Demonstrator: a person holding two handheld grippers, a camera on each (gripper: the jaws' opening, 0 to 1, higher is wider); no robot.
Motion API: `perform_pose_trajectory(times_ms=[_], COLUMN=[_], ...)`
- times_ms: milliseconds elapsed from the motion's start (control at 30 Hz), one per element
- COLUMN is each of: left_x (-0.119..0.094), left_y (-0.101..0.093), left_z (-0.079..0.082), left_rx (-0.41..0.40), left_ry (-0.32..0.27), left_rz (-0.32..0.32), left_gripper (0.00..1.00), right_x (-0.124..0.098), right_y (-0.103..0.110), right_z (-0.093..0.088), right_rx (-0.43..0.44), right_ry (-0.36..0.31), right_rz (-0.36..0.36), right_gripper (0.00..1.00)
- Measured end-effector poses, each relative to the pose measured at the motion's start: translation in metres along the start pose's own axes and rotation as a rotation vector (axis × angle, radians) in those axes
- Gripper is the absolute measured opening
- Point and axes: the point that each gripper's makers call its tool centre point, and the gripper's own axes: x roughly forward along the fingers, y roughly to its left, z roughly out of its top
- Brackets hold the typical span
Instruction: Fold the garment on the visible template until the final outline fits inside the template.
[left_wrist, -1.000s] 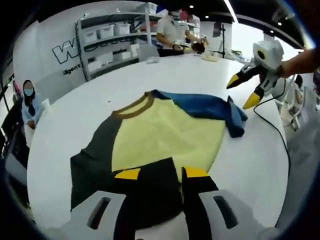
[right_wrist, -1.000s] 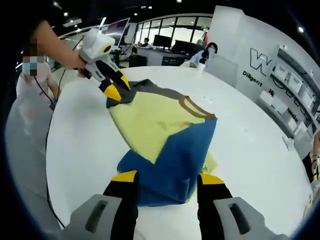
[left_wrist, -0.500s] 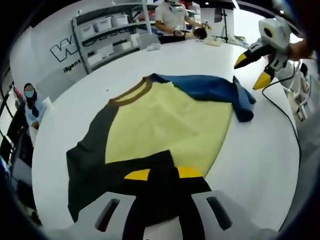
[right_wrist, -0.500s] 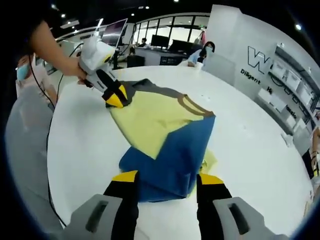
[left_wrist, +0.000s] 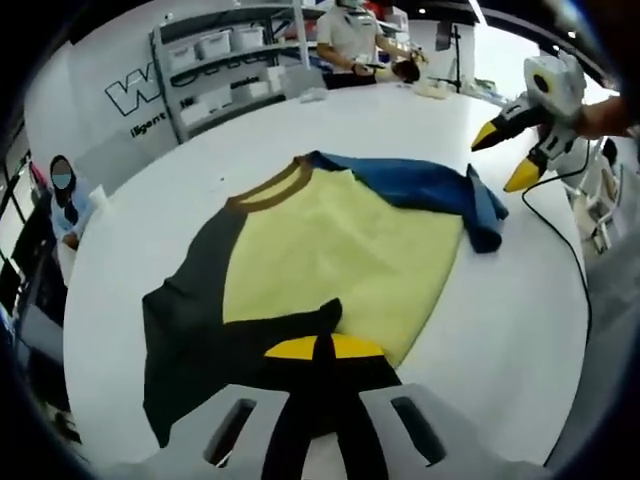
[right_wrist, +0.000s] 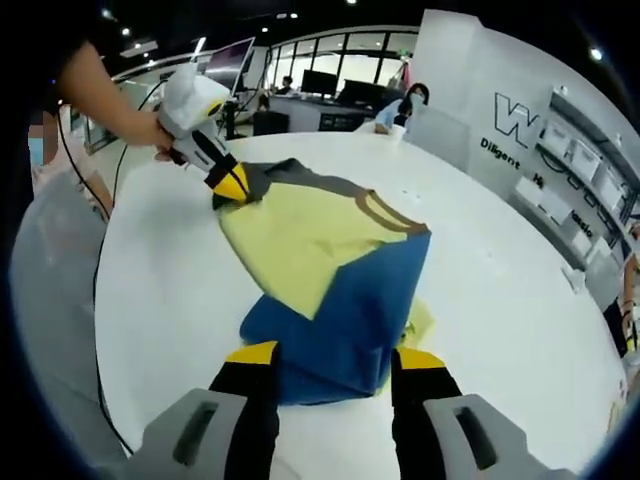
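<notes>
While my left gripper (left_wrist: 318, 347) pinches the yellow, grey and blue cloth shirt (left_wrist: 340, 240) | right gripper (right_wrist: 325, 355) jaws wide | round white table (right_wrist: 490, 300).

Left claw (left_wrist: 316, 346) pinched closed — right claw (right_wrist: 325, 353) spread wide (a bare forearm (right_wrist: 100, 90) holds the left one).

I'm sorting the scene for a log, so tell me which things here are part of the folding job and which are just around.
Part of the job:
shirt
left gripper, shut on the dark sleeve
right gripper, open

Just around:
white table
shelving with bins
cable
</notes>
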Motion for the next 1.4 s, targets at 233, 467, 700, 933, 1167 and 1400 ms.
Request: perform_pose_trajectory(times_ms=[233, 467, 700, 933, 1167, 1400], left_x=[-0.018, -0.04, -0.064, -0.095, -0.113, -0.125], left_y=[0.018, 0.044, 0.068, 0.101, 0.127, 0.142], left_z=[0.007, 0.015, 0.022, 0.024, 0.019, 0.017], left_rx=[-0.032, -0.121, -0.152, -0.2, -0.229, -0.225], left_ry=[-0.034, -0.072, -0.107, -0.153, -0.16, -0.162], left_rz=[0.019, 0.051, 0.113, 0.196, 0.252, 0.286], left_gripper=[0.05, 0.05, 0.05, 0.05, 0.05, 0.05], right_x=[0.001, 0.001, 0.001, 0.002, 0.002, 0.0], right_y=[0.002, 0.004, 0.005, 0.006, 0.008, 0.01], right_z=[-0.001, -0.002, 0.0, 0.003, 0.006, 0.008], right_rx=[-0.001, 0.001, -0.002, -0.009, -0.016, -0.021], right_ry=[-0.003, -0.004, -0.007, -0.011, -0.016, -0.023], right_rz=[0.002, 0.006, 0.009, 0.011, 0.014, 0.018], right_gripper=[0.41, 0.41, 0.41, 0.41, 0.4, 0.42])
